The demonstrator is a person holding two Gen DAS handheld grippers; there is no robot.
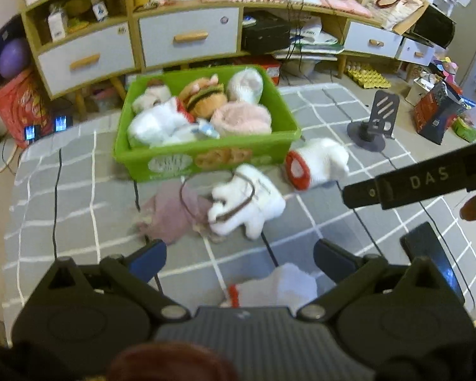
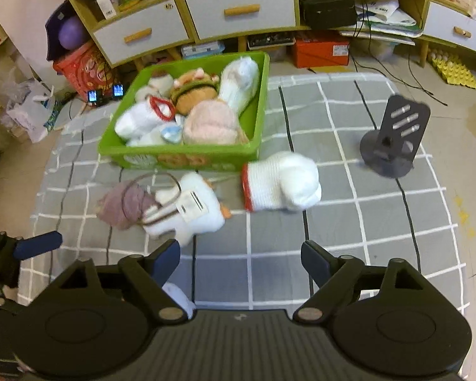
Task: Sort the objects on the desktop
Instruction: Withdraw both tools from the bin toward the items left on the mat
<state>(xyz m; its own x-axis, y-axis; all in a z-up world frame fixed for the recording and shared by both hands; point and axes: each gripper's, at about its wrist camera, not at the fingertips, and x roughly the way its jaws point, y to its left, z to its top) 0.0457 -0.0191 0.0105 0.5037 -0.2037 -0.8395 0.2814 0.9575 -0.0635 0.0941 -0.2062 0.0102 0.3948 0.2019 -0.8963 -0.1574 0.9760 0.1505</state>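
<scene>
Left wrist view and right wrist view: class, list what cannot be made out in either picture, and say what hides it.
1. White plush with a red band, left wrist view: mostly covered by the left tool body; kind unclear.
2. Toys deep in the green bin, right wrist view: buried under the burger plush and pink plush.
3. Tag on the white plush: print too blurred.

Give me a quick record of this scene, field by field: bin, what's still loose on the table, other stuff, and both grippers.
bin: green bin, full of plush toys, hamburger plush among them
loose: white plush with red rim; white plush with paper tag; purple cloth touching it
other: black stand
surface: grey checked cloth
left gripper: open, empty
right gripper: open, empty
</scene>
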